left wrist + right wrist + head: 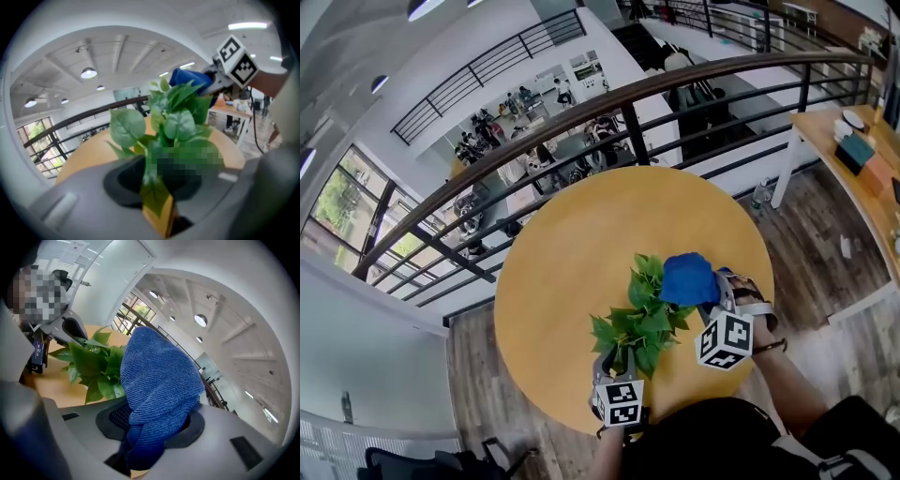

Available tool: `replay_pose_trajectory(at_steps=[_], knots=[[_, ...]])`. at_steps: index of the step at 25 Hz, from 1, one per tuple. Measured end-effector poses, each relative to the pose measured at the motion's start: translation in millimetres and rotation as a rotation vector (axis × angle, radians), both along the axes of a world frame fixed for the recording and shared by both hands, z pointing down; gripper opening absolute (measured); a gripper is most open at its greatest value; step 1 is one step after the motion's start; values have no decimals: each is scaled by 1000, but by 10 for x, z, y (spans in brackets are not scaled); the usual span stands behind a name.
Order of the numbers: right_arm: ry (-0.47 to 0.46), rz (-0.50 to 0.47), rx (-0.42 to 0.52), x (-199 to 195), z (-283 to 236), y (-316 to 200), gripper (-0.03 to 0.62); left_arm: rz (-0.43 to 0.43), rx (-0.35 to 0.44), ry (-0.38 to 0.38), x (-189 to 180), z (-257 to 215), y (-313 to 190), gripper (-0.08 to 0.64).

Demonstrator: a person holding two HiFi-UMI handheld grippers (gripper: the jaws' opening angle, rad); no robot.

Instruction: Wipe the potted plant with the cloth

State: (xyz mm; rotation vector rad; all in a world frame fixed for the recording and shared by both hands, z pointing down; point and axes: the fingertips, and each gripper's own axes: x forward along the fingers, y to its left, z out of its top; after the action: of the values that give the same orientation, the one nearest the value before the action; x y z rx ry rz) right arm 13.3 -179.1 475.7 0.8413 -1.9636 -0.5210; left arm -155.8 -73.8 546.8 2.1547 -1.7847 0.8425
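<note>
Pointing up, potted plant (642, 314) upright.

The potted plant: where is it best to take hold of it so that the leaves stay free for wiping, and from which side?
Low at its base, from the person's near side, as the left gripper does. The leaves of the potted plant fan upward and outward toward the blue cloth, so a low near-side hold probably leaves them reachable. The pot itself is hidden.

Head cam top-down, gripper cams close-up, all share plant (642, 314)
</note>
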Motion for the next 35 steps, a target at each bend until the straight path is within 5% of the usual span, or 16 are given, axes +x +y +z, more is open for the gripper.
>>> replay_pose_trajectory(at_steps=[13, 19, 25, 29, 35], knots=[[130, 140, -215, 646, 994, 46, 170, 4, -12, -5, -13, 31, 26, 95], [10, 221, -76, 773, 284, -432, 170, 7, -9, -7, -2, 22, 26, 95], [-79, 59, 195, 180, -641, -637, 170, 7, -13, -7, -7, 30, 36, 95], [-20, -57, 264, -283, -761, -729, 170, 11, -14, -5, -9, 25, 13, 94], [193, -165, 270, -558, -324, -906, 170, 3, -20, 4, -4, 36, -4, 94]])
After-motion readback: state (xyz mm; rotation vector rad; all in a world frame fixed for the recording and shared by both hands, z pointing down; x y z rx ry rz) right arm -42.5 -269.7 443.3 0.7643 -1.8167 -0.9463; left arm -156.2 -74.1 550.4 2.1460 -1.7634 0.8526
